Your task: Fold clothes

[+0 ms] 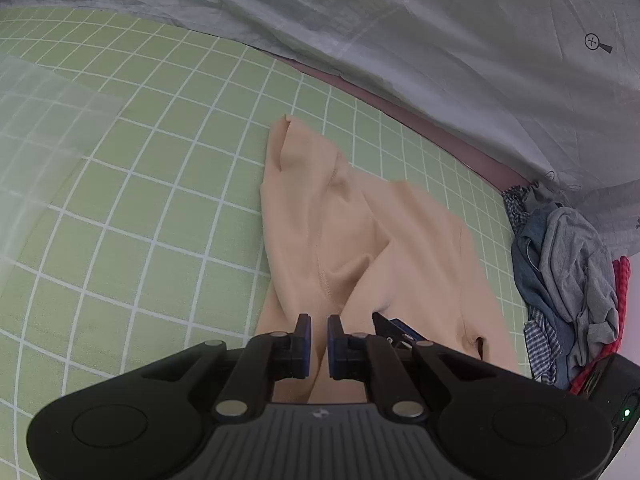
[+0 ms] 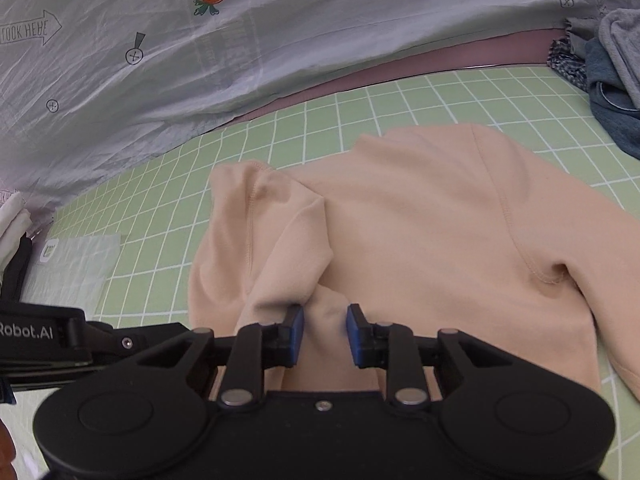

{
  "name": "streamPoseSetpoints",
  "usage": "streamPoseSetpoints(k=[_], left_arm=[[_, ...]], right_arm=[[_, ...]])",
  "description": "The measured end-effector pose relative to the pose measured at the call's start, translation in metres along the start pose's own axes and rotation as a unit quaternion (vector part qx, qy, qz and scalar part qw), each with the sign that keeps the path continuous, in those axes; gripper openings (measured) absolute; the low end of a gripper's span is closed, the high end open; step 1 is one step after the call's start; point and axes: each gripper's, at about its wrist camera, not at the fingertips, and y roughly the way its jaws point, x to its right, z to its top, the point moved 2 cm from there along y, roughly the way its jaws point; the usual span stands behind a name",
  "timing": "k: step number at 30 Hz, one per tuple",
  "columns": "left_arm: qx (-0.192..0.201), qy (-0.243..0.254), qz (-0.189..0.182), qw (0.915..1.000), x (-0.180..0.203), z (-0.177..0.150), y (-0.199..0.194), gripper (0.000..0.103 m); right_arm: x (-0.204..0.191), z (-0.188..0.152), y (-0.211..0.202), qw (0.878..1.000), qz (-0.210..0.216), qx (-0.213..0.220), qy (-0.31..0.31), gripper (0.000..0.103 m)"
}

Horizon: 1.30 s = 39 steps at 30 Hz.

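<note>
Peach long-sleeved top [image 2: 420, 216], lying on the green checked sheet [image 1: 132, 208] of the bed, body spread, one sleeve [image 2: 280, 248] doubled inward over the chest; knit cloth, which I judge soft, light and limp, apt to sag and drag; my left hand-held gripper [image 1: 319, 326], jaws at a narrow gap, fabric between them, grip uncertain; my right hand-held gripper [image 2: 325, 320], jaws somewhat wider, straddling a ridge of the sleeve without clamping; best holds, in my judgement, are seams, cuffs and hem; heap of other clothes [image 1: 568, 280] lies at the bed's edge
</note>
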Motion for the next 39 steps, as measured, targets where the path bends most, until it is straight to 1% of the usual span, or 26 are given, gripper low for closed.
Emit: streamPoseSetpoints(k=[2,3,4,6,10,12,15,18,21,26,30,34,39], left_arm=[[-0.002,0.008,-0.009,0.9999,0.006,0.002,0.004,0.01],[-0.003,0.013,-0.013,0.9998,0.009,0.003,0.005,0.011],[-0.004,0.017,-0.017,0.9997,0.012,0.004,0.007,0.016],[-0.007,0.025,-0.026,0.9993,0.018,0.005,0.011,0.019],[-0.011,0.039,-0.043,0.9983,0.029,0.008,0.018,0.02],[-0.013,0.043,-0.047,0.9979,0.033,0.009,0.021,0.021],[-0.015,0.05,-0.048,0.9975,0.037,0.01,0.027,0.022],[-0.02,0.037,-0.045,0.9981,0.036,0.013,0.036,0.022],[-0.023,0.027,-0.046,0.9983,0.035,0.017,0.044,0.022],[-0.022,0.025,-0.048,0.9983,0.036,0.02,0.049,0.021],[-0.019,0.021,-0.051,0.9983,0.035,0.021,0.052,0.019],[-0.017,0.015,-0.05,0.9985,0.032,0.019,0.053,0.013],[-0.016,0.006,-0.052,0.9985,0.027,0.019,0.053,0.012]], right_arm=[[-0.002,0.001,0.004,1.0,0.002,-0.002,0.001,0.028],[-0.002,0.002,0.006,1.0,0.002,-0.003,0.002,0.031],[-0.003,0.003,0.007,1.0,0.003,-0.004,0.002,0.032],[-0.005,0.004,0.011,1.0,0.005,-0.006,0.004,0.032],[0.004,0.004,0.001,1.0,-0.015,0.002,0.016,0.033],[0.007,0.004,-0.003,0.999,-0.031,0.005,0.016,0.033],[0.015,0.003,-0.007,0.999,-0.041,0.001,0.025,0.033],[0.024,-0.001,-0.008,0.998,-0.041,-0.007,0.04,0.033],[0.027,-0.004,-0.008,0.998,-0.048,-0.013,0.038,0.033],[0.028,-0.006,-0.011,0.998,-0.042,-0.017,0.043,0.033],[0.029,-0.009,-0.015,0.998,-0.032,-0.022,0.053,0.033],[0.027,-0.013,-0.016,0.998,-0.025,-0.026,0.055,0.032],[0.023,-0.014,-0.013,0.998,-0.015,-0.033,0.052,0.032]])
